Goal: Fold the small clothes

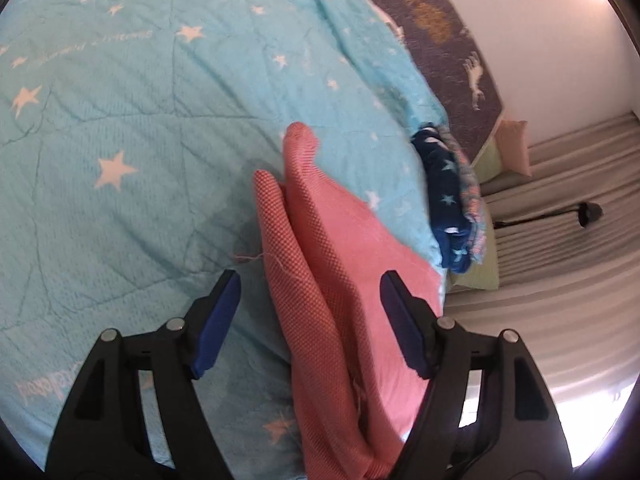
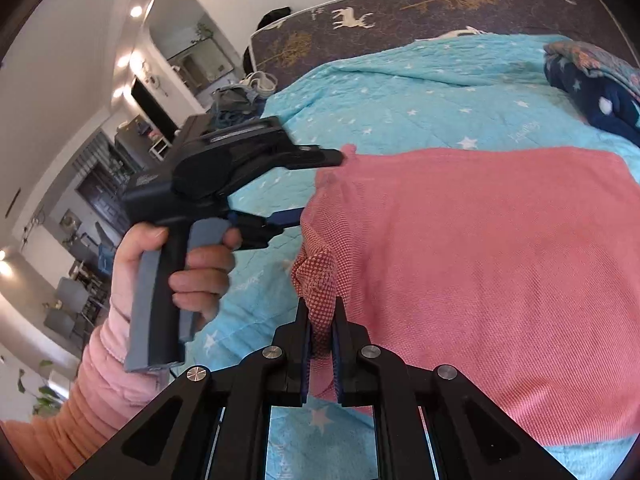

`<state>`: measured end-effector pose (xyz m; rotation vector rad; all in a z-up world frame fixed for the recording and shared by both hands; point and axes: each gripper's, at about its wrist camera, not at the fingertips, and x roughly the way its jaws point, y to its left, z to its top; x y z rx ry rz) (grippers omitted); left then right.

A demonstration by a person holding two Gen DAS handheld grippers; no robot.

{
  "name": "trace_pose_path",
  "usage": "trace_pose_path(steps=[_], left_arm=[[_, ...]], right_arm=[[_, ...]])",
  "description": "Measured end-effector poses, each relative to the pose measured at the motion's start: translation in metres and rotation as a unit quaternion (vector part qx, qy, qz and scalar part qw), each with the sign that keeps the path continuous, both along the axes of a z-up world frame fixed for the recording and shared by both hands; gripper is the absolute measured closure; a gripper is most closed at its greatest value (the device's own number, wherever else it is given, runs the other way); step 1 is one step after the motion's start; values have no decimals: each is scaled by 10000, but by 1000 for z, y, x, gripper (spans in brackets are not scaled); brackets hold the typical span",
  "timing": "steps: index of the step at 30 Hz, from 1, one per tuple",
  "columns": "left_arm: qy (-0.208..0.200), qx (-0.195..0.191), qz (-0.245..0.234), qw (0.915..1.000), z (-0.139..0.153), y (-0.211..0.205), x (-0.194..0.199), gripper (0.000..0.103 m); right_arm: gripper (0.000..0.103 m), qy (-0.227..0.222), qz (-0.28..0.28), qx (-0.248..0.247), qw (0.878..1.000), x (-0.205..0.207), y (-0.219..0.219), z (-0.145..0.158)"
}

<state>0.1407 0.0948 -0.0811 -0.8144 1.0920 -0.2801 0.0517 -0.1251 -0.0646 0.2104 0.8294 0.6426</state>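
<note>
A pink knit garment [image 2: 480,264] lies spread on the light blue star quilt [image 2: 400,96]. My right gripper [image 2: 321,312] is shut on a bunched corner of the garment at its left edge. In the left wrist view the garment [image 1: 340,264] runs folded between the fingers of my left gripper [image 1: 310,284], which is open, its blue pads apart on either side of the cloth. The left gripper [image 2: 316,184] also shows in the right wrist view, held in a hand at the garment's left edge with its jaws apart.
A dark blue star-print folded cloth [image 2: 596,92] lies on the quilt at the far right; it also shows in the left wrist view [image 1: 448,196]. A grey deer-print mattress [image 2: 420,12] lies behind the quilt. Grey curtains [image 1: 560,240] hang beyond the bed's edge.
</note>
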Motion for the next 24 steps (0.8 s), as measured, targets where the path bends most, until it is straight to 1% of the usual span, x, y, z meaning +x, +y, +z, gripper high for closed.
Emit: trace_pose_path(steps=[2, 3, 4, 5, 6, 7, 8, 10, 12, 13, 16, 19, 20, 24], left_arm=[[26, -146, -1, 9999, -4, -2, 4, 33], [-32, -132, -20, 9999, -4, -3, 6, 55], [-111, -23, -81, 9999, -2, -6, 8, 73], [-184, 221, -202, 9994, 3, -12, 11, 93], [-258, 258, -249, 9990, 7, -16, 12, 92], [-348, 210, -292, 9987, 12, -17, 11, 92], [-506, 173, -391, 9978, 22, -24, 10, 93], [-746, 247, -553, 9954, 40, -38, 10, 93], [-957, 316, -809, 9916, 61, -59, 11, 93], [-1010, 328, -895, 9903, 66, -66, 11, 94], [-1225, 481, -1399, 9814, 88, -111, 13, 94], [-1319, 612, -1801, 9728, 96, -155, 13, 94], [-1363, 697, -1987, 9680, 98, -179, 14, 94], [-1323, 833, -2535, 9546, 92, -244, 16, 94]], right_arm=[[95, -45, 40, -46, 10000, -2, 2, -1], [95, -52, 47, -52, 10000, -3, 2, -1], [95, -53, 50, -48, 10000, -4, 2, -1], [95, -54, 46, -41, 10000, -3, 1, -1], [95, -67, 31, -24, 10000, -3, 0, 0], [95, -79, 17, 1, 10000, -2, -2, 0], [95, -88, 0, 58, 9999, -3, -5, 1], [95, -128, -95, 176, 9997, -6, -14, 4], [95, -194, -208, 285, 9992, -11, -25, 8], [95, -252, -274, 339, 9987, -15, -31, 10], [95, -430, -579, 504, 9961, -29, -60, 18], [95, -511, -1077, 732, 9902, -45, -102, 22], [95, -511, -1217, 789, 9881, -49, -114, 21], [95, -393, -1825, 1046, 9768, -65, -166, 13]])
